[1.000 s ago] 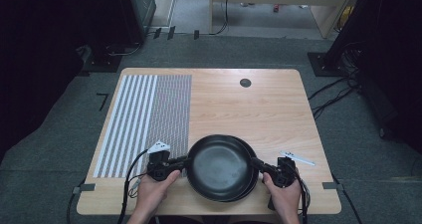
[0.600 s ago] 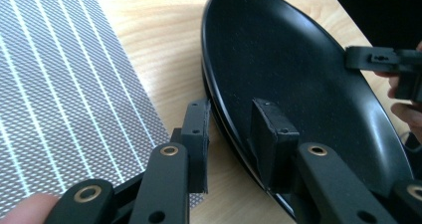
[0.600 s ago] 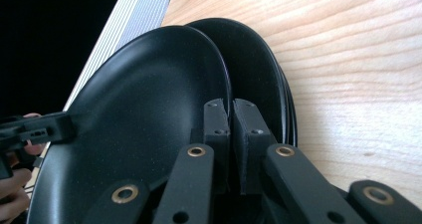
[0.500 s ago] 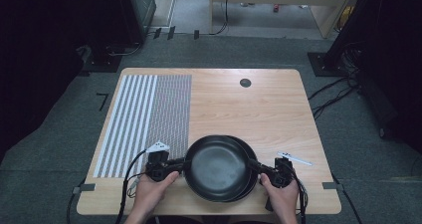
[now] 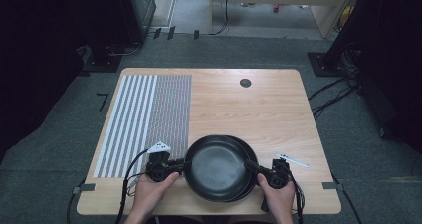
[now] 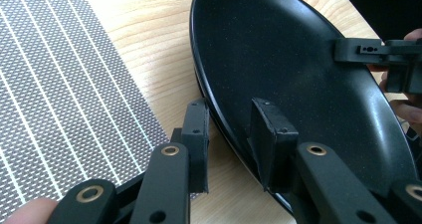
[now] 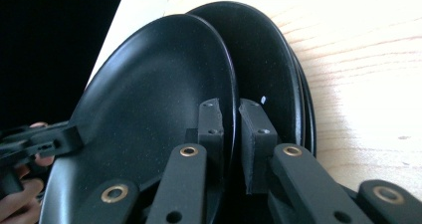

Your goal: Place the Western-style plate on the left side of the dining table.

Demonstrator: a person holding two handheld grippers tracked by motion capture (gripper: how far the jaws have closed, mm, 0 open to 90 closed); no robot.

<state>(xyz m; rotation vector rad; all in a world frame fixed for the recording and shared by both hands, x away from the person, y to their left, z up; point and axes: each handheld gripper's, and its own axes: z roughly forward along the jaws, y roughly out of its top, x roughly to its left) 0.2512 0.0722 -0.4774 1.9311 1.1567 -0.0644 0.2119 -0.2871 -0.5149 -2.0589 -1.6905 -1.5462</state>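
Black plates sit stacked on the wooden table (image 5: 259, 109) toward six o'clock, the top plate (image 5: 215, 167) lying slightly off the plate beneath (image 5: 251, 157). Left gripper (image 5: 180, 163) straddles its nine o'clock rim and right gripper (image 5: 255, 168) its three o'clock rim. Both pairs of jaws have just been opening a little; in the gripper views slim gaps show beside the rim, so the pads probably no longer pinch. That suggests the plate is being let go, resting on the stack.
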